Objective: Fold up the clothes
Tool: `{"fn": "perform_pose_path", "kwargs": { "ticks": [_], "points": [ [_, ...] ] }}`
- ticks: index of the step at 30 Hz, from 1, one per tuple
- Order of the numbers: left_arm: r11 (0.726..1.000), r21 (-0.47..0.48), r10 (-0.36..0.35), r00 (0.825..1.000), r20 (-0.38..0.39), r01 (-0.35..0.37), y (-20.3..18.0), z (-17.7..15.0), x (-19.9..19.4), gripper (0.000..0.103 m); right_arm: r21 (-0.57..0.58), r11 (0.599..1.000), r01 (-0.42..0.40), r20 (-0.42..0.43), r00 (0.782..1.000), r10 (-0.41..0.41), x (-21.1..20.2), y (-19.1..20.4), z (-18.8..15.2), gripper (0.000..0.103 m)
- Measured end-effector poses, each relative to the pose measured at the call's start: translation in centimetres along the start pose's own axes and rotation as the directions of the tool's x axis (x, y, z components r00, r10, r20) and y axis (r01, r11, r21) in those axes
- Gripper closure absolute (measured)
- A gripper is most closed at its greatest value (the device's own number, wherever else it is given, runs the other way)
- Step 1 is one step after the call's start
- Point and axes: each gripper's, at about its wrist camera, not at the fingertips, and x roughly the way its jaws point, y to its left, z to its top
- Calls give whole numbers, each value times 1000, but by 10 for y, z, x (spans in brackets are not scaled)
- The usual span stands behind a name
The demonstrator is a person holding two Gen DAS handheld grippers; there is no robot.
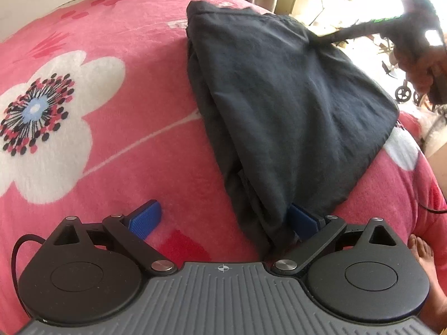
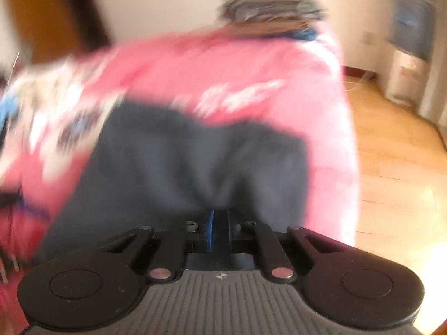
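Left wrist view: the left tongs [image 1: 223, 220] stand wide apart over the pink flowered blanket [image 1: 111, 139]. The near corner of the dark garment [image 1: 279, 106] drapes across their right-hand pad [image 1: 301, 220]; the left-hand pad [image 1: 145, 219] lies bare, just beside the cloth. Nothing is pinched here, so these tongs appear placed to take up the near corner. Ahead and to the right, the right tongs [image 1: 324, 37] meet the garment's far edge, which rises toward them as though lifted for a fold.

Right wrist view: the right tongs [image 2: 219, 223] are drawn narrow on a pleat of the dark garment [image 2: 181, 162], which spreads directly ahead of them on the blanket [image 2: 251, 69].

Hard to make out: this view is heavily motion-blurred; the blanket's pattern and the stacked items [image 2: 271, 8] beyond are smeared. In the left view, the far tongs are backlit and their fingertips indistinct. The garment's type cannot be told, and its underside folds are hidden.
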Motion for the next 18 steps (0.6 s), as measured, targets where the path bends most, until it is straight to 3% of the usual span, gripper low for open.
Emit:
{"fn": "perform_pose_path", "kwargs": {
  "ticks": [4, 7, 9, 10, 13, 15, 18],
  "points": [
    [1000, -3, 2, 1000, 7, -2, 1, -2, 0, 4, -147, 975, -166, -46, 986, 161, 15, 45, 6, 92],
    [1000, -5, 2, 1000, 9, -2, 2, -3, 0, 4, -222, 952, -211, -72, 977, 200, 39, 75, 8, 92],
    [1000, -7, 2, 1000, 9, -2, 2, -3, 0, 4, -180, 968, -173, -25, 985, 172, 51, 67, 21, 93],
    [1000, -8, 2, 1000, 9, -2, 1, -3, 0, 4, -103, 981, -167, 11, 986, 169, 54, 57, 30, 93],
    [1000, -14, 1, 1000, 9, -1, 2, -4, -1, 3, 44, 980, -196, 96, 977, 191, 46, 42, 49, 92],
    [1000, -19, -2, 1000, 8, 2, 3, -5, -2, 3, 10, 971, -237, 87, 968, 235, 41, 53, 51, 91],
    [1000, -23, -1, 1000, 9, 1, 2, -6, -2, 3, -84, 944, -319, -12, 948, 319, 57, 84, 51, 90]
  ]
}}
